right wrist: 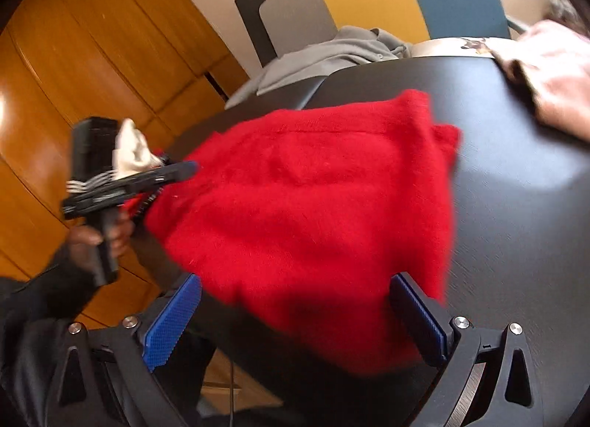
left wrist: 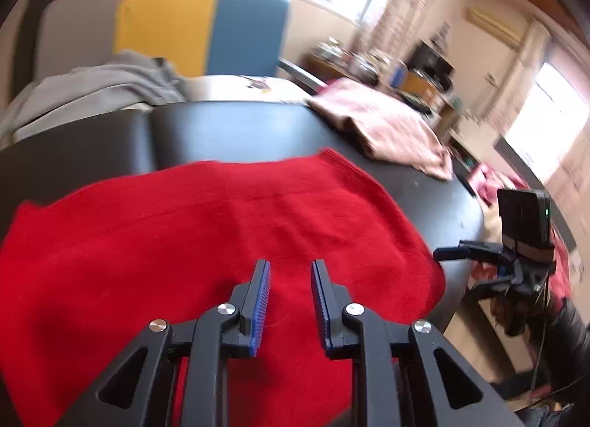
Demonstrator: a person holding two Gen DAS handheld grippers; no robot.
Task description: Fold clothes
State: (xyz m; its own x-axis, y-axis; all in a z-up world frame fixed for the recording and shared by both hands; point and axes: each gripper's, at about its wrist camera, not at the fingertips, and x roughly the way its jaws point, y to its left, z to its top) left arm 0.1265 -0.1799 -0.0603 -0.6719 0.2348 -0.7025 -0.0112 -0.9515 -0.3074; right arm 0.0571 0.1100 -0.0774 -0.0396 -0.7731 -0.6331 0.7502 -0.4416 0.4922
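Tabletop (left wrist: 236, 128): dark and smooth, carrying everything; its near edge curves away under the red cloth.
Red sweater (left wrist: 206, 228): lies spread on the tabletop, one side hanging over the near edge. It looks like a fuzzy, soft knit, light and limp, likely to sag and stretch when lifted, so a corner or the ribbed hem seems the safest place to pinch.
Pink garment (left wrist: 383, 124): crumpled on the far side of the tabletop, apart from the sweater; it could crowd a fold made that way.
Grey garment (right wrist: 332, 54): heaped beyond the far edge, by a chair with grey, yellow and blue panels (left wrist: 191, 21); out of the way.
Right gripper (right wrist: 295, 320): jaws spread wide, straddling the overhanging sweater edge, holding nothing.
Left gripper (left wrist: 290, 301): above the sweater, jaws parted with a gap between the blue pads, nothing between them.
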